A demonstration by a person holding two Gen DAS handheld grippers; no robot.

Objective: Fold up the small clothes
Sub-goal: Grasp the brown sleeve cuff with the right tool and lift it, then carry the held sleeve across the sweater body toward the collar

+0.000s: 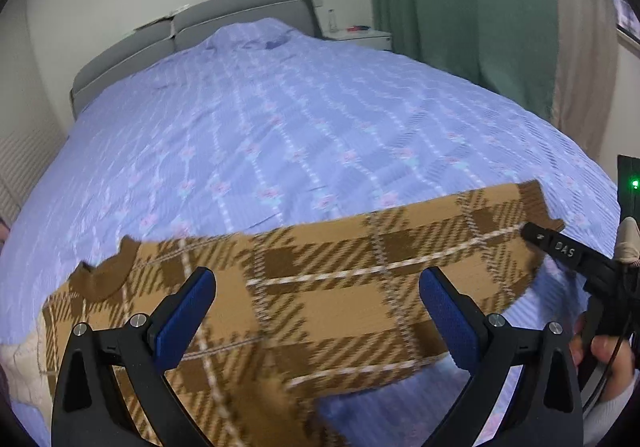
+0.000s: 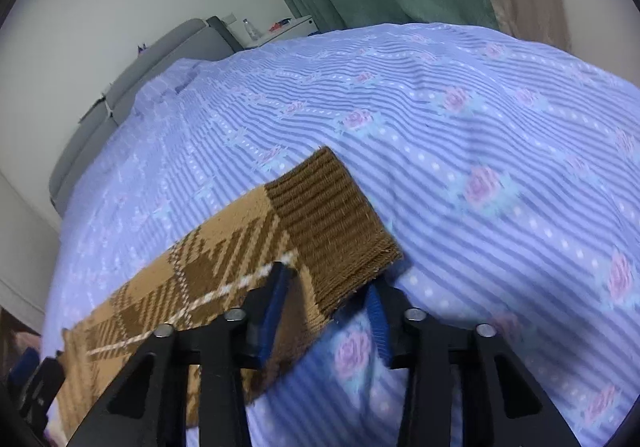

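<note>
Brown plaid knit sweater (image 1: 320,287) spread crosswise near the foot of the floral lilac bedspread (image 1: 320,119), collar toward the left, ribbed hem (image 2: 332,223) toward the right, probably for a lengthwise fold. Left gripper (image 1: 316,311) poised over the middle with jaws wide and empty; right gripper (image 2: 328,287) straddling the hem corner, jaws narrowed, though whether the pads actually pinch the knit cannot be told. Near edge of the sweater hidden behind the gripper frames, a cream patch at far left cut off, fabric blurred.
</note>
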